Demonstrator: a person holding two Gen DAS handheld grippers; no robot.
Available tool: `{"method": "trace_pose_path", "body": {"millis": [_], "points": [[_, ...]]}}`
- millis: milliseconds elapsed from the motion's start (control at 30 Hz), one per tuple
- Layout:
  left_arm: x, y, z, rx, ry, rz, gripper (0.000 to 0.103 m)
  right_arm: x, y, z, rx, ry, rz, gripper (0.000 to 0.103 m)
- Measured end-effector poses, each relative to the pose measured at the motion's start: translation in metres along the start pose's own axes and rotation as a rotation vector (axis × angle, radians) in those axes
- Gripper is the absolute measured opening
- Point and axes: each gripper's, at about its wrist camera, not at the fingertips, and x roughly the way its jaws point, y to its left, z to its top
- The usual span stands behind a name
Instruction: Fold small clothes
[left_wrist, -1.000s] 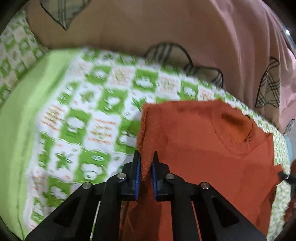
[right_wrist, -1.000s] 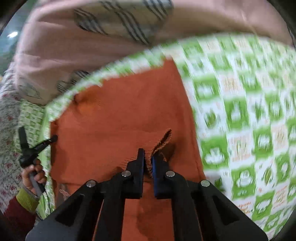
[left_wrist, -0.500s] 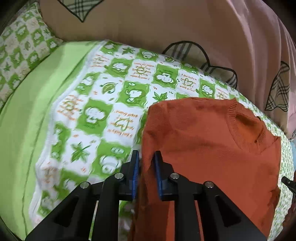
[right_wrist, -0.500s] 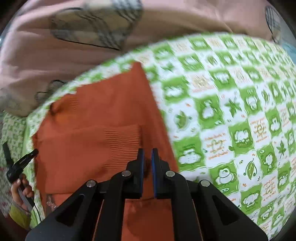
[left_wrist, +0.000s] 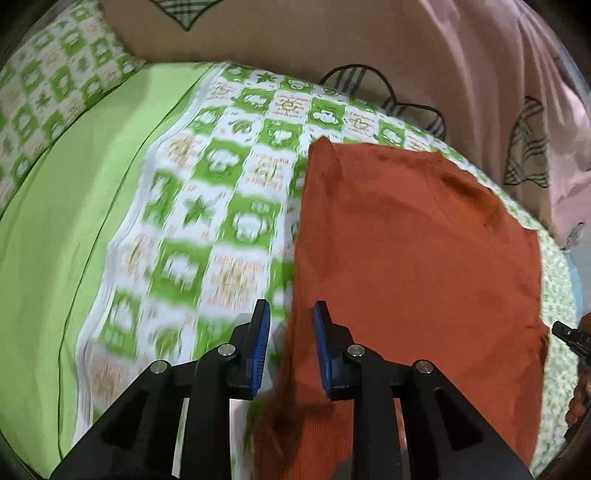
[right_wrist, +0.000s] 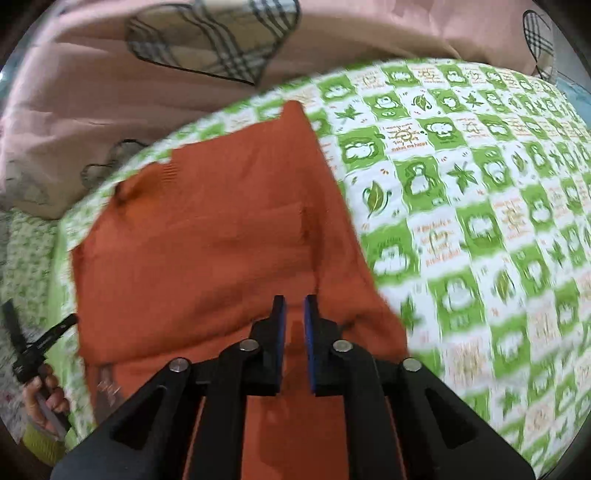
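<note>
Sweater cloth, pinched in both grippers a second ago, is now let go, and the garment is laid flat on the checked green bedsheet; the sleeve fold is judged finished. Left gripper is seen opening, nothing clamped, the sweater's edge beneath. Right gripper is likewise opening, empty, above the cloth.

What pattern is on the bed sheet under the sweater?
Green-and-white checks with cartoon prints on the sheet, clearest in the right wrist view.

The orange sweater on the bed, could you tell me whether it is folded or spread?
Partly folded: the orange sweater has a ribbed-cuff sleeve laid across its body.
</note>
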Motion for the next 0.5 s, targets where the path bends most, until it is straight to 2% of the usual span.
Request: {"method": "trace_pose_path", "body": {"millis": [67,133,167,200,267,367,500], "points": [[-0.017,0.003,-0.023,-0.02,0.022,-0.017,0.025,-0.021,-0.002,-0.018,-0.01,-0.02,0.028,0.056],[-0.037,0.007,-0.053,-0.046,0.035,-0.046,0.031,-0.037,-0.001,-0.036,-0.04,-0.041,0.049,0.057],[-0.045,0.009,-0.071,-0.06,0.038,-0.051,0.038,-0.037,0.002,-0.042,-0.054,-0.033,0.06,0.057],[-0.055,0.011,-0.089,-0.07,0.043,-0.05,0.045,-0.039,0.005,-0.053,-0.072,-0.02,0.077,0.057],[-0.072,0.011,-0.126,-0.091,0.053,-0.031,0.05,-0.046,-0.002,-0.072,-0.104,0.003,0.107,0.057],[-0.093,0.017,-0.186,-0.149,0.088,-0.016,0.056,-0.05,-0.009,-0.094,-0.134,0.051,0.137,0.057],[-0.105,0.02,-0.248,-0.204,0.131,-0.009,0.06,-0.071,-0.034,-0.131,-0.186,0.069,0.166,0.057]]}}
